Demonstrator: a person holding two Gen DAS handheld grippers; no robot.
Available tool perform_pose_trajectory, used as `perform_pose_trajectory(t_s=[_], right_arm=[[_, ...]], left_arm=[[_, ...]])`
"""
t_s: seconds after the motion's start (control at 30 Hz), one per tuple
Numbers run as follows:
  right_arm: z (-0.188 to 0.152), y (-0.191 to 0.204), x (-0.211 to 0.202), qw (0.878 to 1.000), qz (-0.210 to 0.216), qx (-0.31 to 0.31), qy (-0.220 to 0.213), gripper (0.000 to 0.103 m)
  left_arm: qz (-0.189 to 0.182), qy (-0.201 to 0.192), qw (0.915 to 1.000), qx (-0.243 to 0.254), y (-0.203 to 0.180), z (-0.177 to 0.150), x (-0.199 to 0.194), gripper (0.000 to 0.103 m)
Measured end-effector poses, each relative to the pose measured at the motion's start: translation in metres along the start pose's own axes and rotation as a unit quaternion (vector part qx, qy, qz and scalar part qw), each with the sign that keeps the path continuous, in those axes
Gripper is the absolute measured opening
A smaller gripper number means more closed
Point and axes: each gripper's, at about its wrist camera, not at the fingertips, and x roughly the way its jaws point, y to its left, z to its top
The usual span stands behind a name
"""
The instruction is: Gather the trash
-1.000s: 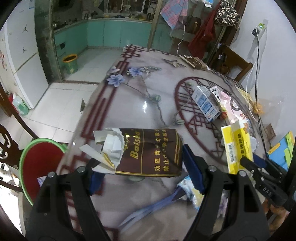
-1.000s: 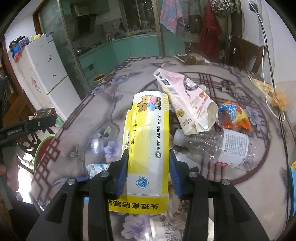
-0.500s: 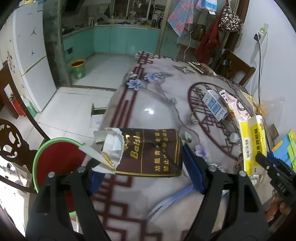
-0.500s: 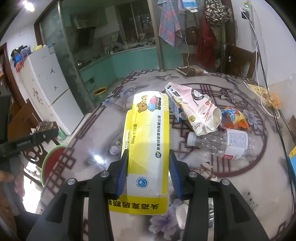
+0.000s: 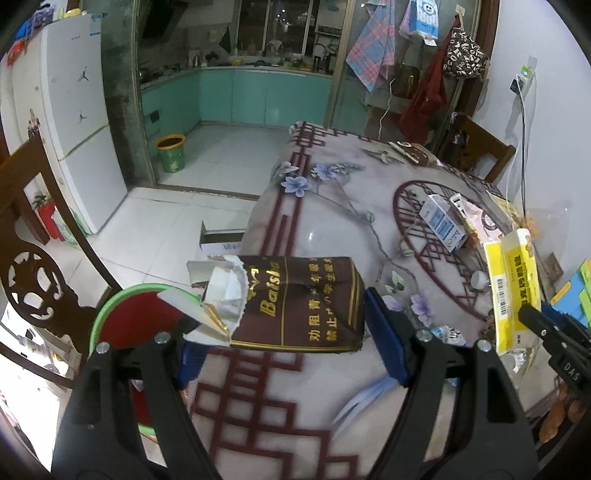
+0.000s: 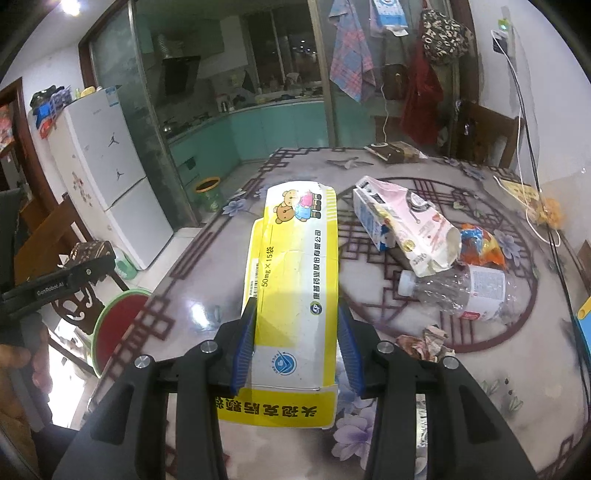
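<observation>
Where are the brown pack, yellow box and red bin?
brown pack [image 5: 299, 302], left wrist view, front face
yellow box [image 6: 295, 273], right wrist view, printed top face
red bin [image 5: 142, 317], left wrist view, red inside

White tiled floor [image 5: 229, 147] at upper centre, leading to teal kitchen cabinets [image 5: 258, 96] under dark windows [image 5: 288, 26]. White fridge [image 5: 74, 122] upper left, carved dark wooden chair [image 5: 33, 258] at left edge. Ceiling light [image 6: 70, 5] glaring top left; clothes [image 6: 421, 107] hung upper right.

Dim indoor light, ceiling-lamp glare, fisheye-warped dark corners
</observation>
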Motion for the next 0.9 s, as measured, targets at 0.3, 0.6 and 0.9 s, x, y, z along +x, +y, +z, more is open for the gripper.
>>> perform_pose_trajectory(t_s=[0.3,0.6,0.9], right_arm=[[-0.003,0.011,-0.002,1.0,0.003,-0.009,0.0,0.04],[-0.005,0.02,0.003,1.0,0.016,-0.005,0.011,0.04],[-0.001,0.048,0.024,0.998,0.045,-0.012,0.035,0.04]], left_arm=[[0.024,-0.008,0.9997,0.0,0.02,-0.008,-0.006,0.074],[0.036,-0.012,0.9993,-0.002,0.035,-0.013,-0.01,0.074],[0.068,-0.005,0.9976,-0.015,0.065,-0.013,-0.007,0.074]])
